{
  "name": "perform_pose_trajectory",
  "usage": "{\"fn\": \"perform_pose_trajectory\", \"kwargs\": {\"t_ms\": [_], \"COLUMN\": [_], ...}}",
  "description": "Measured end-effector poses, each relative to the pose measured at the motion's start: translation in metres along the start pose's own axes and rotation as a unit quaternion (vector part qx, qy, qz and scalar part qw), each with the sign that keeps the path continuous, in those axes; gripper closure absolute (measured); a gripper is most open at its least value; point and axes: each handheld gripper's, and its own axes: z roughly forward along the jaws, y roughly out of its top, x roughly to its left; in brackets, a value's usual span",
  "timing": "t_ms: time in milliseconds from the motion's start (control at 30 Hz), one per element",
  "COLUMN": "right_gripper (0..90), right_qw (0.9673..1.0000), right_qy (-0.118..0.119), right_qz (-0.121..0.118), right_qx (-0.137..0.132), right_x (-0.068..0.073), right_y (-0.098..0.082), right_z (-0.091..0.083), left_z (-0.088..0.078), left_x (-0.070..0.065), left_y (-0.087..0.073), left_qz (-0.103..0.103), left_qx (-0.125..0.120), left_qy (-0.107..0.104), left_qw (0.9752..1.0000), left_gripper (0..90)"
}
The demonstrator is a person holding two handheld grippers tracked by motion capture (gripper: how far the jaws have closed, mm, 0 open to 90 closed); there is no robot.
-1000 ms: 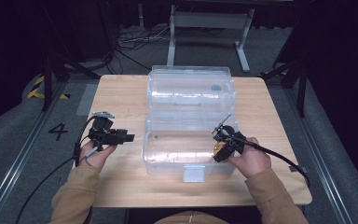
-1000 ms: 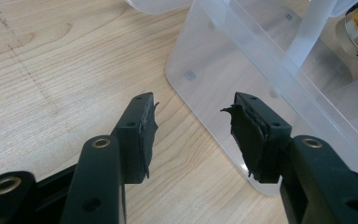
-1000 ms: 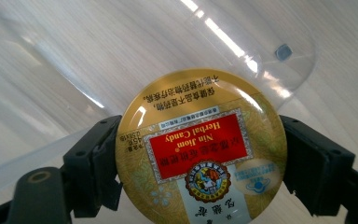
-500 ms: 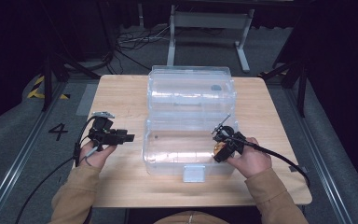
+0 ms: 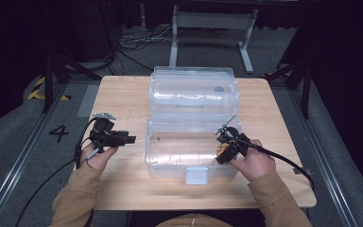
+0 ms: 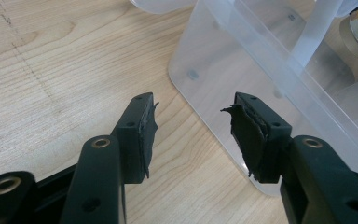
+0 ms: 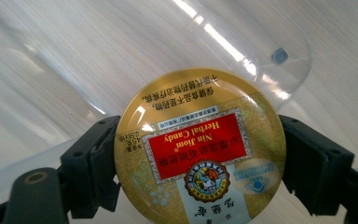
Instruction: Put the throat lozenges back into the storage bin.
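High view showed a wooden table (image 5: 123,189) carrying a large clear plastic box (image 5: 189,156) with its lid (image 5: 194,94) swung open behind it. At the box's right end, the right gripper (image 5: 224,150) held a round gold candy tin (image 5: 223,149) just over the near compartment, and in the right gripper view its two jaws were clamped on opposite edges of the tin (image 7: 200,154), label facing the camera. The left gripper (image 5: 127,139) sat off to the left of the box, apart from it; in the left gripper view its jaws (image 6: 191,135) stood spread with nothing between them, the box wall (image 6: 223,74) just ahead. The tin looked light and rigid, but its smooth metal rim would likely be slippery, so a hold across its widest span, as here, seemed the safest. The worn pads (image 6: 242,130) might add some friction.
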Motion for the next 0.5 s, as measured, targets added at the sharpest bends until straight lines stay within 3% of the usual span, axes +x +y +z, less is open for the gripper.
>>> {"fn": "perform_pose_trajectory", "kwargs": {"t_ms": [267,500], "right_gripper": [17.4,23.4], "right_qw": [0.9999,0.9998], "right_qy": [0.01,0.01], "right_qz": [0.004,0.008], "right_qx": [-0.013,-0.017], "right_x": [-0.0018,-0.0031], "right_y": [-0.0006,-0.0037], "right_z": [-0.0032,-0.0092], "left_z": [-0.0012,-0.0014], "left_x": [0.0005,-0.0001], "left_y": [-0.0002,-0.0003], "left_qz": [0.0,0.0], "left_qx": [-0.001,-0.003], "left_qy": [0.001,0.0], "left_qw": [1.0,1.0], "left_gripper": [50.1,50.0]}}
